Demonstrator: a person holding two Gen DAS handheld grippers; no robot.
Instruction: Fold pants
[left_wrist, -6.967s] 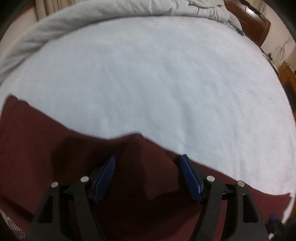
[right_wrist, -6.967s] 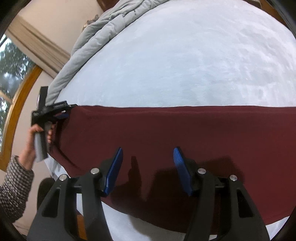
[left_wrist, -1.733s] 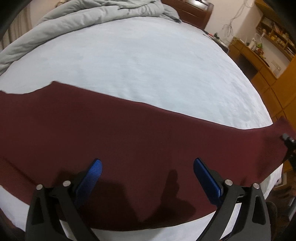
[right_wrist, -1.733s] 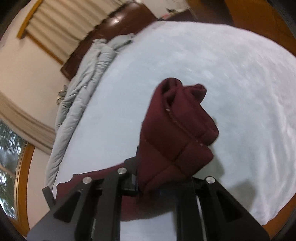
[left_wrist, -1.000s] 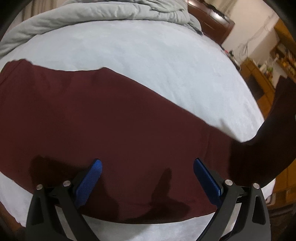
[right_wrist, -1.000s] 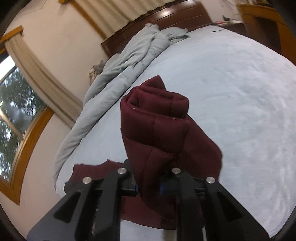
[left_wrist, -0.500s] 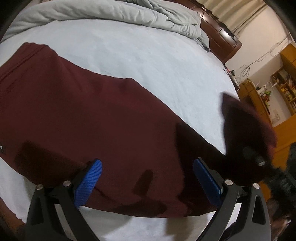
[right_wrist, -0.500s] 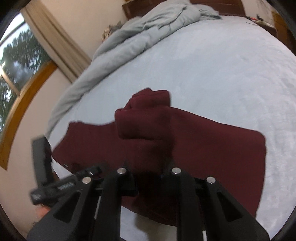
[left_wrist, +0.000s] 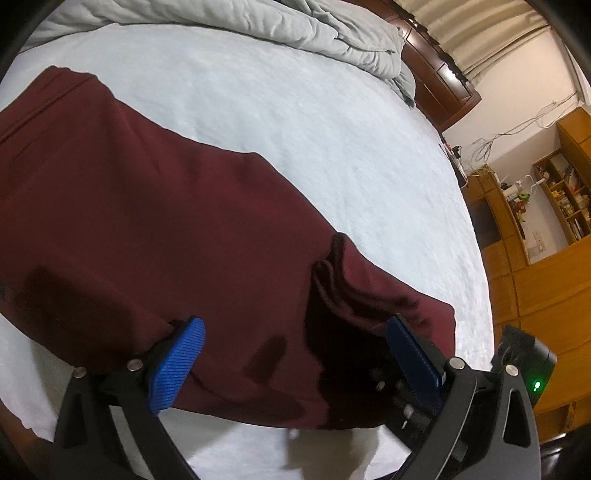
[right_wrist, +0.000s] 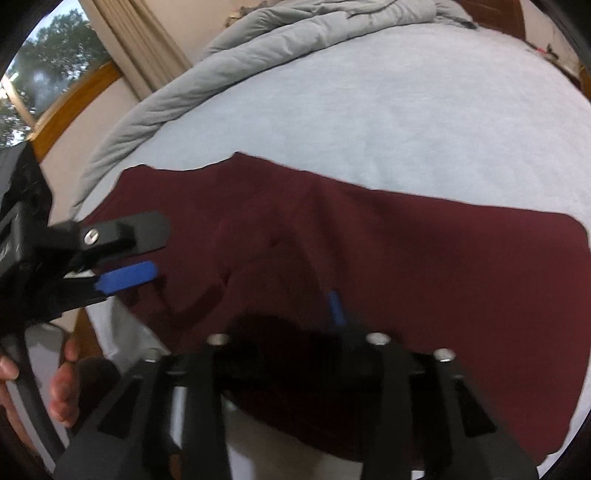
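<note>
The dark red pants (left_wrist: 155, 221) lie on the pale bed sheet (left_wrist: 295, 110), doubled over lengthwise, with a bunched hem end (left_wrist: 343, 288) lying on top near the fold. My left gripper (left_wrist: 291, 350) hovers open over the near edge of the pants, holding nothing. In the right wrist view the pants (right_wrist: 406, 266) spread across the sheet (right_wrist: 369, 110). My right gripper (right_wrist: 295, 325) sits low over them; cloth covers its left finger, one blue pad (right_wrist: 334, 308) shows, and I cannot tell whether it still grips. The left gripper (right_wrist: 125, 254) shows open at the left.
A grey duvet (left_wrist: 258, 26) is heaped along the far side of the bed, also in the right wrist view (right_wrist: 277, 44). A dark wooden headboard (left_wrist: 439, 85) and orange wooden shelves (left_wrist: 535, 229) stand to the right. A window (right_wrist: 44, 74) lies to the left.
My right gripper has carried the pant hems over and down onto the upper part of the pants, folding them in half. My left gripper stayed open above the near edge.
</note>
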